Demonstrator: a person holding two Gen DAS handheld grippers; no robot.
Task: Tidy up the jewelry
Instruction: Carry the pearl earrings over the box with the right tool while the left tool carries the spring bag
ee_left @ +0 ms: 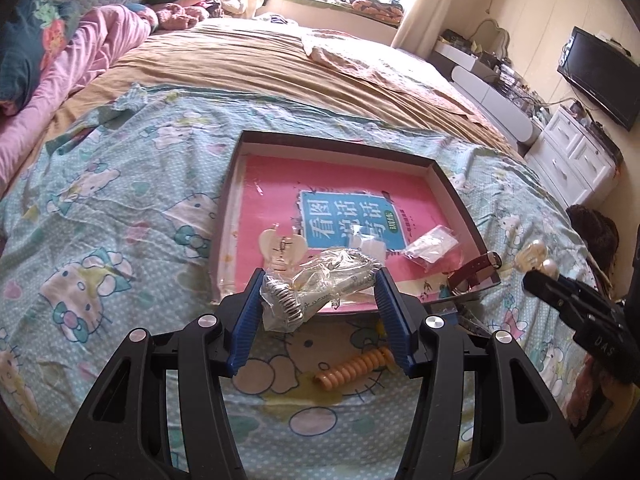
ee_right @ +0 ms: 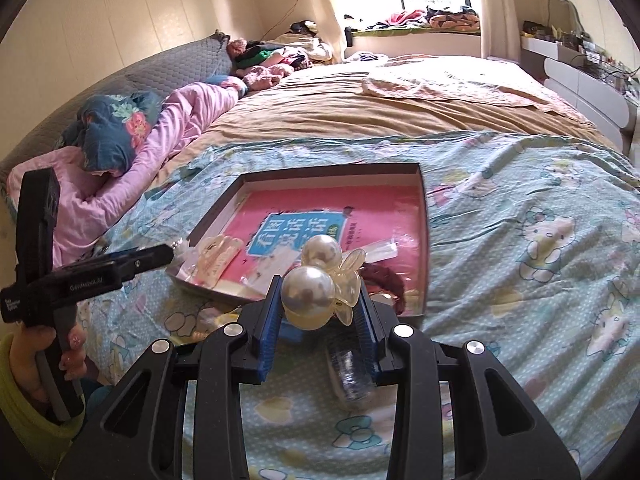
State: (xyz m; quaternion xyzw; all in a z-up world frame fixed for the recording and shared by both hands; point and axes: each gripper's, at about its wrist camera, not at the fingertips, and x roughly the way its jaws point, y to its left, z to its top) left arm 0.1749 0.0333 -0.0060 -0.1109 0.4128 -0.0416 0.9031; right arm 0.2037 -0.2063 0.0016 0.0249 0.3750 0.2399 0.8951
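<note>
My left gripper (ee_left: 318, 280) is shut on a clear plastic bag with silver jewelry (ee_left: 316, 286), held over the near edge of a dark shallow tray (ee_left: 456, 196) lined with a pink book. My right gripper (ee_right: 318, 296) is shut on a pearl hair clip (ee_right: 316, 280), held just before the tray (ee_right: 424, 208); the clip also shows in the left wrist view (ee_left: 534, 258). In the tray lie a cream hair clip (ee_left: 282, 246), a small clear bag (ee_left: 430, 246) and a dark red strap (ee_left: 476, 270). An orange spiral hair tie (ee_left: 352, 368) lies on the bedspread under my left gripper.
The tray sits on a light blue cartoon-print bedspread (ee_left: 120, 208) on a large bed. A pink quilt (ee_right: 152, 152) and pillows lie at the left. White drawers (ee_left: 572, 156) and a TV (ee_left: 600, 72) stand at the right. A clear object (ee_right: 350, 368) lies under my right gripper.
</note>
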